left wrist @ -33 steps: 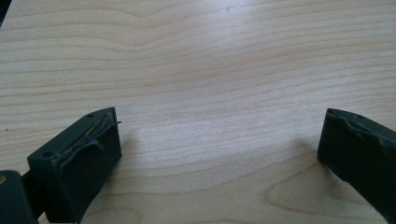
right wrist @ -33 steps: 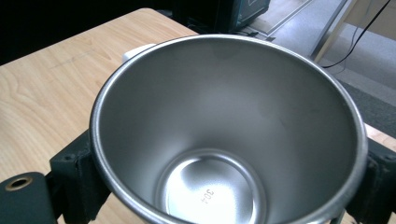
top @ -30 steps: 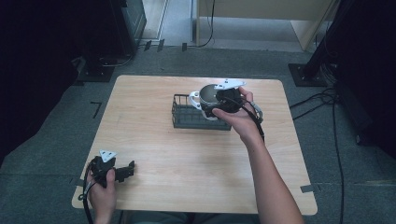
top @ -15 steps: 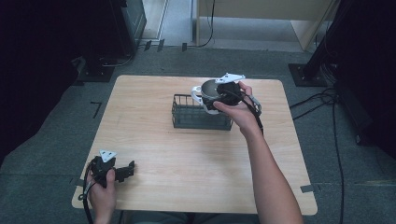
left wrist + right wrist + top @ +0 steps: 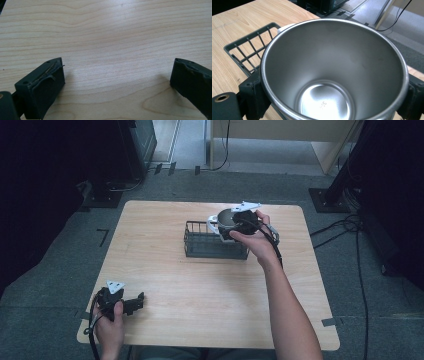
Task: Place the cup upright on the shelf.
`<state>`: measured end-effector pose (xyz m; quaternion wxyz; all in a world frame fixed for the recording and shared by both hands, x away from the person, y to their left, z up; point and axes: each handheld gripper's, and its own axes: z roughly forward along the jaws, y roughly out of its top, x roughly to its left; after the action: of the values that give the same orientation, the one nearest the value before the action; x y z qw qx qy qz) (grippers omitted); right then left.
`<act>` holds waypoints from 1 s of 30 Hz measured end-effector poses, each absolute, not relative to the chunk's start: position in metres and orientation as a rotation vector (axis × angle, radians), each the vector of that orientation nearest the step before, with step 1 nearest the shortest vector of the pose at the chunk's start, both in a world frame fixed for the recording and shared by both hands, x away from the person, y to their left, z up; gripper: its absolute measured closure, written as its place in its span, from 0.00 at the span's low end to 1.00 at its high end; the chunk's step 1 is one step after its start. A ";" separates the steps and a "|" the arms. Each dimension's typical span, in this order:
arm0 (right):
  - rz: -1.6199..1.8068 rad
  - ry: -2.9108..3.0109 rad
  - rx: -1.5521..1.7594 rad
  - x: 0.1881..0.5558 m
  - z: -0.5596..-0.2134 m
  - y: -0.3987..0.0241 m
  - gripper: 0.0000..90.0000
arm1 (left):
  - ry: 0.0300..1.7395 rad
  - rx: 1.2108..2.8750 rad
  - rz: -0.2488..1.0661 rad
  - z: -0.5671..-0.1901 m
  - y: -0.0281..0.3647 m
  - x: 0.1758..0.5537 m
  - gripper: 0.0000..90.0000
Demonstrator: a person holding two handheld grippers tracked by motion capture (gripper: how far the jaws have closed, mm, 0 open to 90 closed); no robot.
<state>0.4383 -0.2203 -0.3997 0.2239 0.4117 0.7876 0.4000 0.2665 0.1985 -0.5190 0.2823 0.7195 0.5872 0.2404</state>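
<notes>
So the right gripper (image 5: pixel 234 226) has its jaws clamped on the outside of a shiny round stainless steel cup with a white handle (image 5: pixel 332 72), one jaw at about 9 o'clock on the wall and the other at 3. The cup is held upright over the right end of the dark grey wire basket (image 5: pixel 210 242), up around 1 o'clock from the middle of the table; I can't tell if its base touches the basket.

My guess on handling: empty, stiff, fairly light, won't break, but that polished wall looks slippery, so a squeeze across the widest part near the rim seems the safest hold. The white handle (image 5: pixel 213 224) sticks out on the far side and could snag on the wires.

The left gripper (image 5: pixel 131 303) rests on the table at 7 o'clock, jaws spread wide, nothing between them.

The surface is a pale wood-grain tabletop (image 5: pixel 165 265), smooth and bare. Grey carpet around it, cables (image 5: pixel 350 227) trailing at 3 o'clock, dark equipment behind
</notes>
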 end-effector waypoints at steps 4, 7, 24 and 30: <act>1.114 2.174 1.177 0.439 -0.410 -0.226 0.08 | 1.573 1.927 0.644 -0.519 0.198 0.266 0.00; 1.111 2.184 1.191 0.439 -0.418 -0.229 0.08 | 1.572 1.927 0.644 -0.519 0.198 0.266 0.00; 1.101 2.148 1.257 0.429 -0.413 -0.233 0.01 | 1.573 1.927 0.644 -0.519 0.198 0.266 0.00; 1.088 2.130 1.260 0.421 -0.404 -0.239 0.00 | 1.573 1.927 0.644 -0.519 0.198 0.266 0.00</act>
<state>0.4208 -0.2393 -0.4039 0.2175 0.4548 0.7692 0.3927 0.2664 0.1984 -0.5190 0.2822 0.7195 0.5872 0.2405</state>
